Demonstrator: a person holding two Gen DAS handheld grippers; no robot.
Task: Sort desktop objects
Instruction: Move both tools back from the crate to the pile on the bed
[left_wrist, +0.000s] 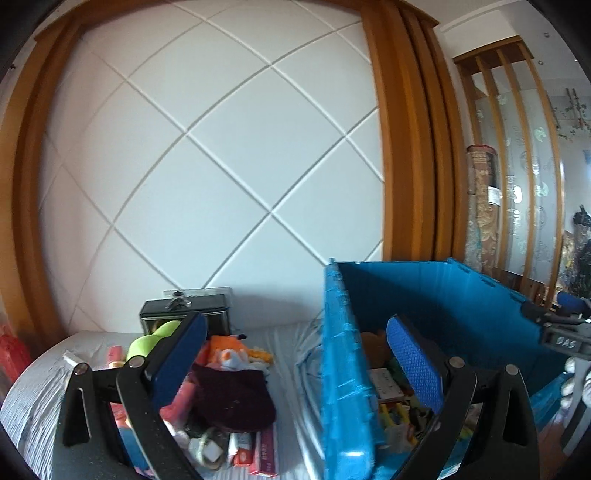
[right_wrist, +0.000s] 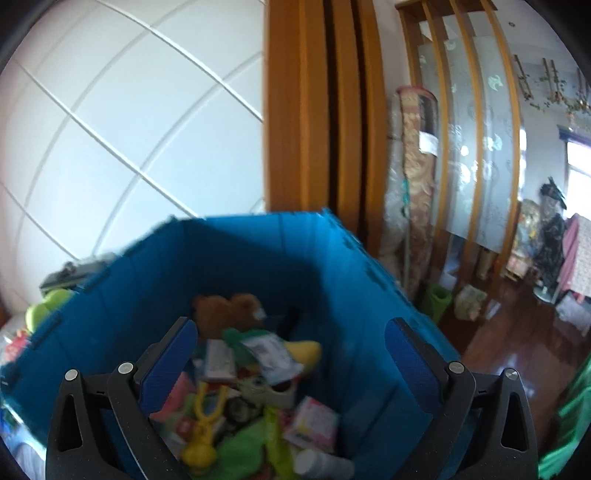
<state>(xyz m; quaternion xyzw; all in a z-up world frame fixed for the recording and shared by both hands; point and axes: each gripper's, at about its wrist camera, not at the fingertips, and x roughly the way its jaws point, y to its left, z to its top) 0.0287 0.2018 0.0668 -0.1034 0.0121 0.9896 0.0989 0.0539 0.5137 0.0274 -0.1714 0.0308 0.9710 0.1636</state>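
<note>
A blue plastic crate stands on the table's right; it also fills the right wrist view and holds several toys and small boxes, among them a brown plush and a yellow plastic toy. My left gripper is open and empty, straddling the crate's near-left wall. Left of the crate lies a pile: a dark maroon cloth, an orange plush and a green plush. My right gripper is open and empty above the crate's contents.
A black box stands against the white padded wall behind the pile. The table has a grey-white cloth. Wooden posts, a rolled carpet and a wood floor lie to the right.
</note>
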